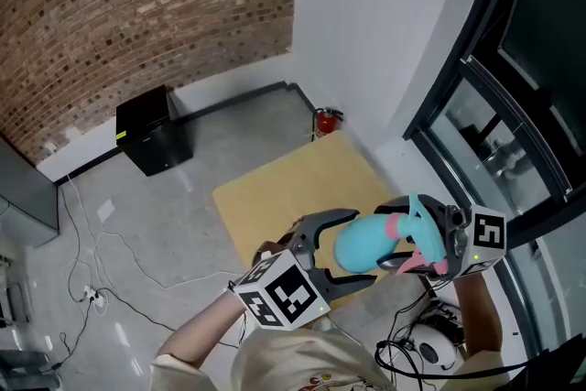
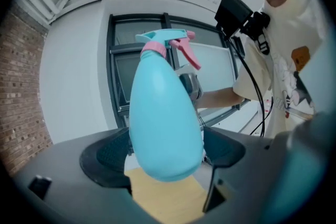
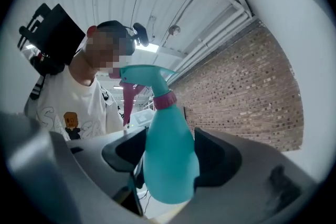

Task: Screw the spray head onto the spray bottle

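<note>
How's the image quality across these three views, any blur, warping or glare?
Head view: sharp, even light, wide-angle bend. Left gripper view: strong fisheye with dark corners, bottle crisp, jaws softly blurred. Right gripper view: same fisheye, a bright ceiling lamp glares, mosaic patch over the face.

Left tongs (image 2: 167,152) spread, right tongs (image 3: 170,157) clamped
</note>
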`<state>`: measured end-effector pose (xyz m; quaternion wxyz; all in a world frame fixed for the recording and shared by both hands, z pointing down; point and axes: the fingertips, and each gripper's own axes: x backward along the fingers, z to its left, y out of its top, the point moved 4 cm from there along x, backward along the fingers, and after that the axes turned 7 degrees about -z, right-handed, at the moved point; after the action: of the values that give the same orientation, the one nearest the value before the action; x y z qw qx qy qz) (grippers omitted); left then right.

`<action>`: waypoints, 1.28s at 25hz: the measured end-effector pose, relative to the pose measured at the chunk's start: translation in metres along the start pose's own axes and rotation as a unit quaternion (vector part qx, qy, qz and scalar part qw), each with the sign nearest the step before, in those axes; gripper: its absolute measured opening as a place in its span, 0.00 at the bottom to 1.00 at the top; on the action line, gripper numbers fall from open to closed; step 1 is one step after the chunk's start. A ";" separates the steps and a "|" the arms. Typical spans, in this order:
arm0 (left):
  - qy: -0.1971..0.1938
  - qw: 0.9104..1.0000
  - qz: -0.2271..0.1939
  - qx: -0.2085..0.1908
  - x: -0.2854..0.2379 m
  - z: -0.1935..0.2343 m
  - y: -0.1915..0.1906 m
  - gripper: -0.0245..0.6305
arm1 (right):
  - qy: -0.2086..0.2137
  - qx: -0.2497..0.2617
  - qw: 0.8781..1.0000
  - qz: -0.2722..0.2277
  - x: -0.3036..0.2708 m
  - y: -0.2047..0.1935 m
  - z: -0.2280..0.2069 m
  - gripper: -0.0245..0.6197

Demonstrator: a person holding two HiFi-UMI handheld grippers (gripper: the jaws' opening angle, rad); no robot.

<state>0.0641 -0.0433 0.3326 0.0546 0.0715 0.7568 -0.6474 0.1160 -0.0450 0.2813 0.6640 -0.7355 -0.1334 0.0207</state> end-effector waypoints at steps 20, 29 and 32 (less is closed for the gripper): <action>-0.003 0.998 -0.041 0.043 -0.013 0.014 -0.003 0.70 | -0.036 0.048 0.997 0.048 0.021 -0.003 -0.008 0.47; 0.018 0.999 -0.003 0.036 0.005 0.034 -0.022 0.70 | -0.089 0.149 0.952 0.252 0.054 0.064 -0.003 0.47; 0.057 0.998 0.016 0.027 0.005 0.042 -0.026 0.70 | -0.109 0.137 0.948 0.265 0.044 0.097 -0.015 0.47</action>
<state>0.0542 -0.0888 0.3509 0.0195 0.1222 0.7397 -0.6615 0.1780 -0.0580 0.1942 0.7103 -0.6396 -0.0017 0.2940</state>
